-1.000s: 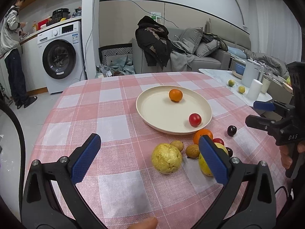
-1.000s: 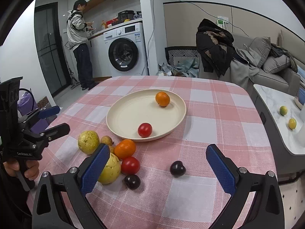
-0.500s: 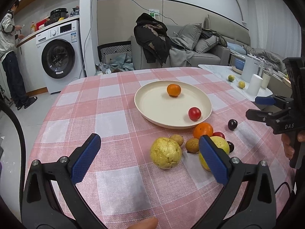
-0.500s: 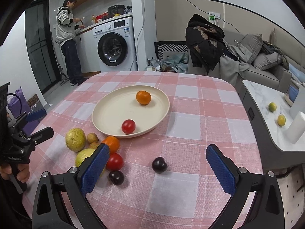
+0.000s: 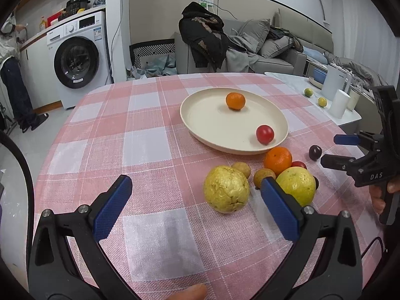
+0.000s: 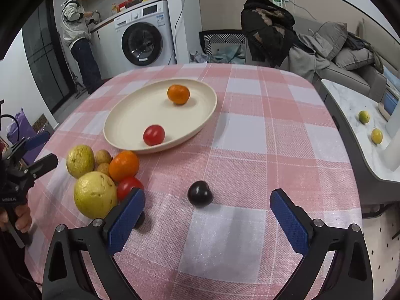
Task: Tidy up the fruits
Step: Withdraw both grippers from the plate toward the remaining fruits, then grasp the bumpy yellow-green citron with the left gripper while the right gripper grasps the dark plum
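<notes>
Both grippers hover wide apart over the fruit, holding nothing.

The right gripper (image 6: 207, 215) has the dark plum (image 6: 200, 193) lying on the cloth just ahead of its gap, nearer the left finger, untouched. The left gripper (image 5: 196, 206) faces the bumpy yellow fruit (image 5: 226, 189), which lies ahead toward its right finger; the smooth yellow fruit (image 5: 297, 185) sits behind that finger. The plate (image 6: 125, 122) holds a tangerine (image 6: 178, 94) and a tomato (image 6: 154, 135); an orange (image 6: 124, 166) lies just outside its rim.

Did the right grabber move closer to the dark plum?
Yes. In the right wrist view the dark plum has slid from between the finger bases up to centre between the fingertips of the open right gripper, and the plate looks nearer.
</notes>
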A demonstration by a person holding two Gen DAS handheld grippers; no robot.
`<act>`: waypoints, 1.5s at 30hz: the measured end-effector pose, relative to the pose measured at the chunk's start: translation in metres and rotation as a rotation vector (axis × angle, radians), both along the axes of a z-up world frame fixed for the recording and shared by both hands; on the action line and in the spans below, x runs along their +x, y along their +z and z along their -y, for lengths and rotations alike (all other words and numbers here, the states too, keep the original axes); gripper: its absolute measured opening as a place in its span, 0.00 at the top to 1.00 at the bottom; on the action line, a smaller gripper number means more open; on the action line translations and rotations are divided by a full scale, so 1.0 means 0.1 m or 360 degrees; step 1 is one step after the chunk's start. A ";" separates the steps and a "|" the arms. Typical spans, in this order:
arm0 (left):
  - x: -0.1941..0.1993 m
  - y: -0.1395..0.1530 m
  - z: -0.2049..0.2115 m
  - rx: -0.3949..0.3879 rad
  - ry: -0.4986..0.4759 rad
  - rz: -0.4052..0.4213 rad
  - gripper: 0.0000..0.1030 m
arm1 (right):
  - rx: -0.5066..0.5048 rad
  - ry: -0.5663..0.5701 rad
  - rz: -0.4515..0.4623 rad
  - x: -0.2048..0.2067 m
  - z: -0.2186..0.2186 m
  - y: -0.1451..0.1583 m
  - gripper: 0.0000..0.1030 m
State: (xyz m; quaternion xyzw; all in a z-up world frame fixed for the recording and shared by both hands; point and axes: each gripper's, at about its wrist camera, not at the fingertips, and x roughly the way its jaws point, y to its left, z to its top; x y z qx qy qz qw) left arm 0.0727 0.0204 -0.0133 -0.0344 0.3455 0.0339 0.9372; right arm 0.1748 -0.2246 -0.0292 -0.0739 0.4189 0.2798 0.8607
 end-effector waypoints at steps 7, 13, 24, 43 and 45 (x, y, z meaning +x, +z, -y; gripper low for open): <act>0.07 -0.08 -0.01 -0.0011 -0.0007 -0.0047 0.01 | -0.0001 0.0042 -0.0039 0.01 -0.05 -0.09 0.13; 0.10 -0.12 0.01 -0.0003 -0.0013 -0.0061 0.01 | -0.0007 0.0054 -0.0084 0.05 -0.08 -0.18 0.37; 0.14 -0.20 0.01 -0.0009 -0.0003 -0.0102 0.01 | -0.0046 0.0042 -0.0057 0.06 -0.13 -0.20 0.55; 0.16 -0.26 0.02 -0.0021 -0.0028 -0.0135 0.01 | -0.0073 0.0050 0.0001 0.04 -0.14 -0.18 0.75; 0.17 -0.27 0.02 -0.0017 -0.0024 -0.0143 0.01 | -0.0043 0.0060 0.0015 0.02 -0.13 -0.14 0.75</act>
